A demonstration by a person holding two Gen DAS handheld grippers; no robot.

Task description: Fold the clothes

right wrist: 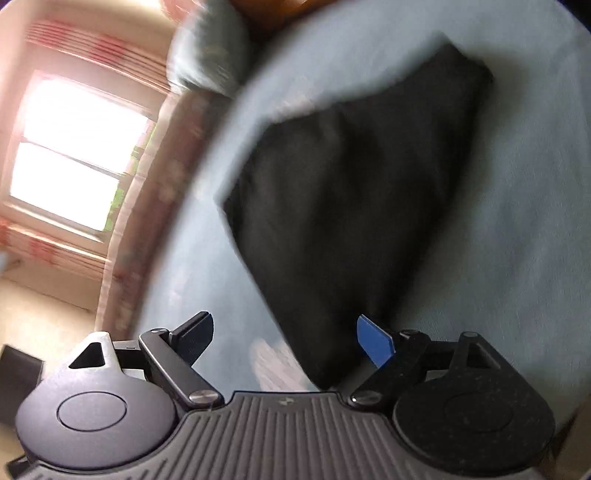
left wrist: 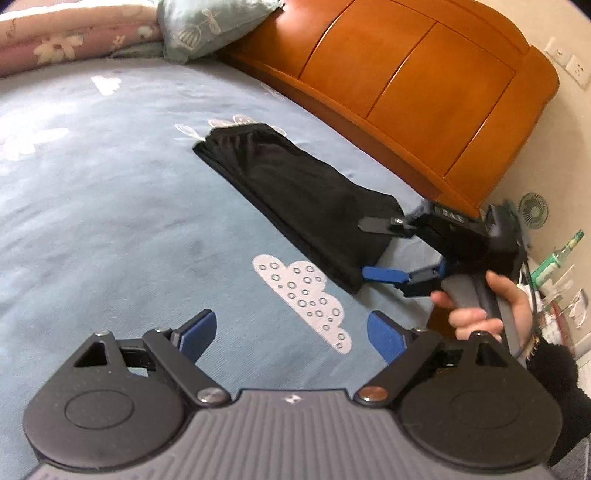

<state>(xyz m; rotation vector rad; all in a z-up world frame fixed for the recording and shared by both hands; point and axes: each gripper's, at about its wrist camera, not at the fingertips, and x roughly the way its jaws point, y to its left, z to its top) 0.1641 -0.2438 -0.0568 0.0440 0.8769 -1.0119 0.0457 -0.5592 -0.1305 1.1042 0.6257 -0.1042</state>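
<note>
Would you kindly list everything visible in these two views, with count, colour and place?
Folded black fabric garment: one, black, lying on the bed near the headboard side.
Light blue bedsheet with white cloud prints: one, covering the bed.
Orange-brown wooden headboard: one, along the bed's far edge.
Pale green pillow: one, at the bed's top corner.
Pink floral quilt: one, beside the pillow.
Small round fan: one, greenish, beyond the headboard.
Green glass bottle: one, right edge.
Bright window: one, left side.
Left gripper: open, over the sheet.
Right gripper: open, at the garment's near end.
Hand: one, gripping the right handle.
</note>
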